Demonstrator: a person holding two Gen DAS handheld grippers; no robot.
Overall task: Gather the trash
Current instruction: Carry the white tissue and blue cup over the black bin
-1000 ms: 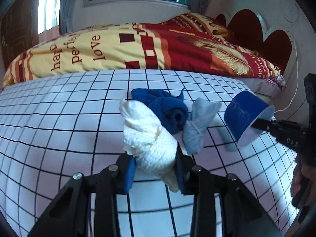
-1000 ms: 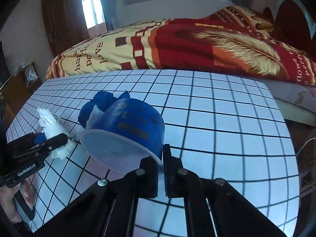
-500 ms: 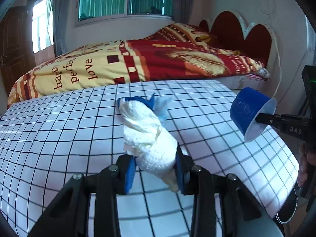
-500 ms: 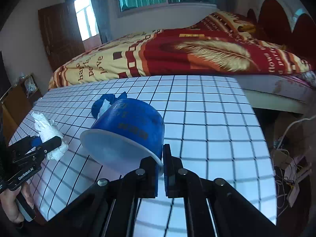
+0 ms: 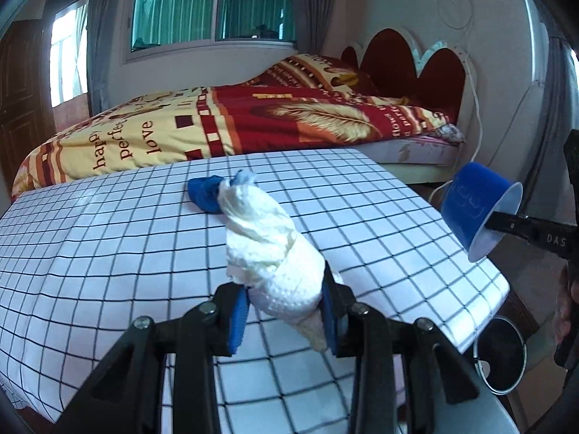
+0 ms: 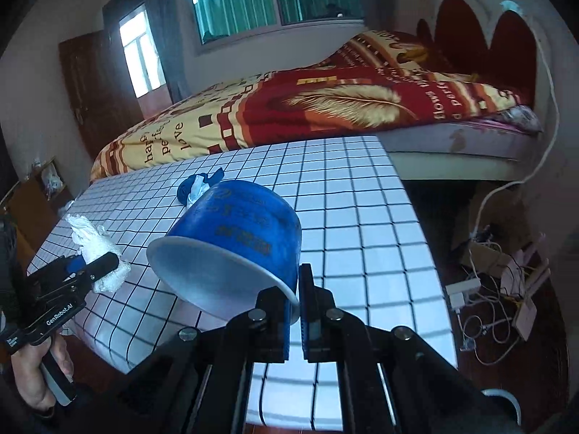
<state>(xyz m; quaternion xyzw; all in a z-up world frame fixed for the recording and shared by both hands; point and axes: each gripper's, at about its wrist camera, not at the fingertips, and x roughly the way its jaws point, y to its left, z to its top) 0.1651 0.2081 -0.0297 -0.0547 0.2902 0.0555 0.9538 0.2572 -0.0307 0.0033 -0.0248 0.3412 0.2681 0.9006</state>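
Note:
A crumpled white paper wad (image 5: 275,249) sticks up between the blue pads of my left gripper (image 5: 284,311), which is shut on it above the checked table (image 5: 108,253). My right gripper (image 6: 296,300) is shut on the rim of a blue paper cup (image 6: 235,231) with a white inside, lying tilted on its side in the air. In the left wrist view the cup (image 5: 477,202) hangs past the table's right edge, above a round bin (image 5: 501,354) on the floor. In the right wrist view the paper wad (image 6: 97,249) and left gripper (image 6: 96,264) show at the left. A blue and pale cloth bundle (image 5: 213,190) lies on the table.
A bed with a red and yellow quilt (image 5: 224,123) stands behind the table, with a red headboard (image 5: 412,65). Cables and a power strip (image 6: 499,289) litter the floor right of the table. A person's hand (image 6: 39,372) grips the left handle. A dark wooden door (image 6: 94,83) is far left.
Both grippers have drawn back and up from the table's middle with their loads. The cloth bundle is now farther away, and the cup has gone past the table's right edge.

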